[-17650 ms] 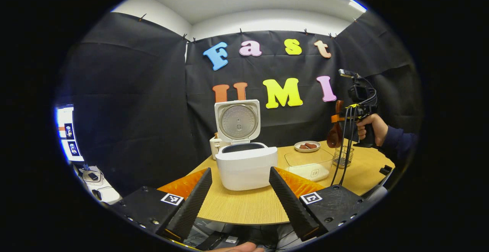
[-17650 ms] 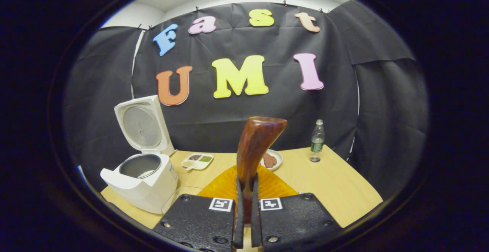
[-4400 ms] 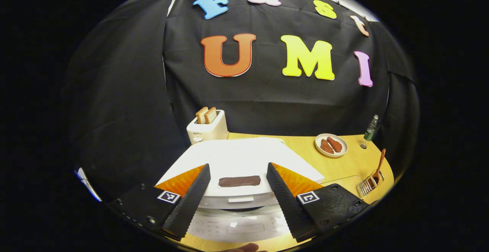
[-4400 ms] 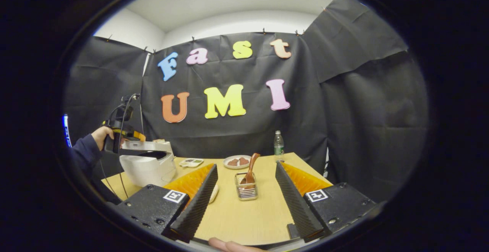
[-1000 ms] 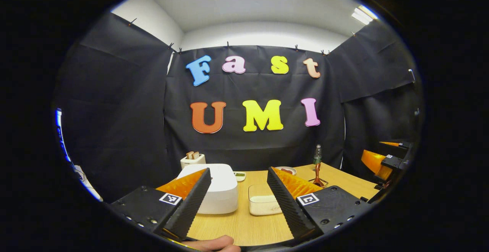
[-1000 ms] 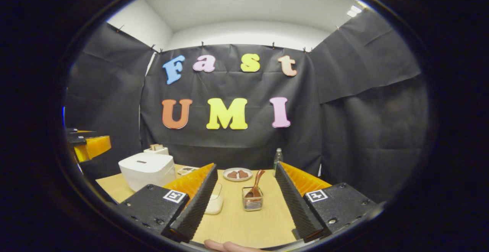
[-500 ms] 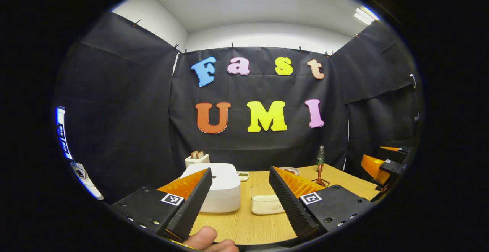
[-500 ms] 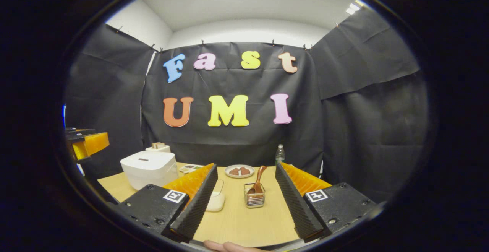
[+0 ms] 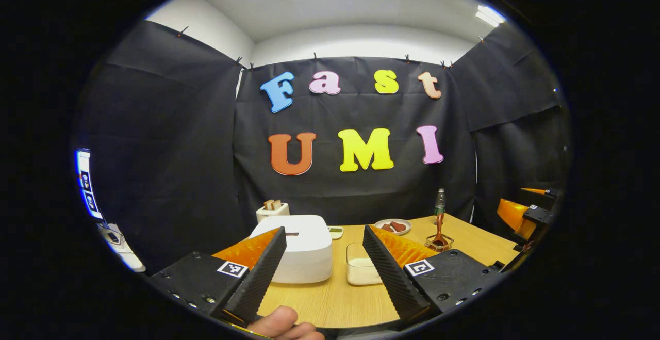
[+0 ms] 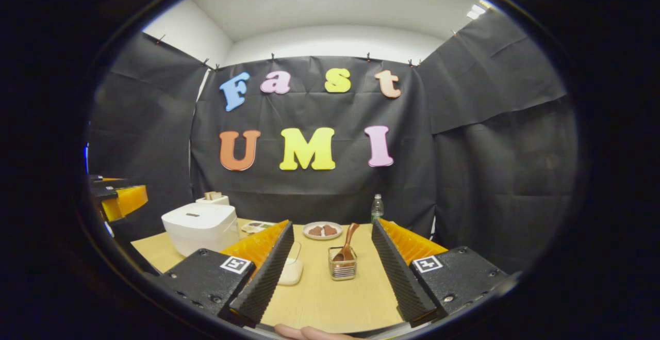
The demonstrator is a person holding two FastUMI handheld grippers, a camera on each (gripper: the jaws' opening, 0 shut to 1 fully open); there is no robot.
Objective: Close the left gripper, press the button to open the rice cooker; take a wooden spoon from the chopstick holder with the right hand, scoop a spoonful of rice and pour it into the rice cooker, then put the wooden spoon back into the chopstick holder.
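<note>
The white rice cooker [image 9: 296, 247] stands with its lid down at the table's left, also in the right gripper view [image 10: 198, 226]. The wooden spoon [image 10: 348, 241] leans in the wire chopstick holder [image 10: 342, 269], bowl down; both spoon [image 9: 439, 229] and holder [image 9: 440, 243] appear small in the left gripper view. A clear rice container [image 9: 360, 271] sits beside the cooker [image 10: 292, 268]. My left gripper [image 9: 323, 231] is open and empty, held back from the table. My right gripper [image 10: 332, 225] is open and empty, facing the holder from a distance.
At the back of the wooden table [image 9: 330, 298] are a toaster [image 9: 272, 210], a small sauce dish [image 9: 335, 232], a plate with brown pieces [image 10: 323, 230] and a bottle [image 10: 377, 208]. Each gripper shows at the edge of the other's view, right [image 9: 521, 216] and left [image 10: 118, 195].
The spoon went back into the holder and the cooker lid came down. Both grippers drew back from the table and now stand open; in the last second the views barely shift.
</note>
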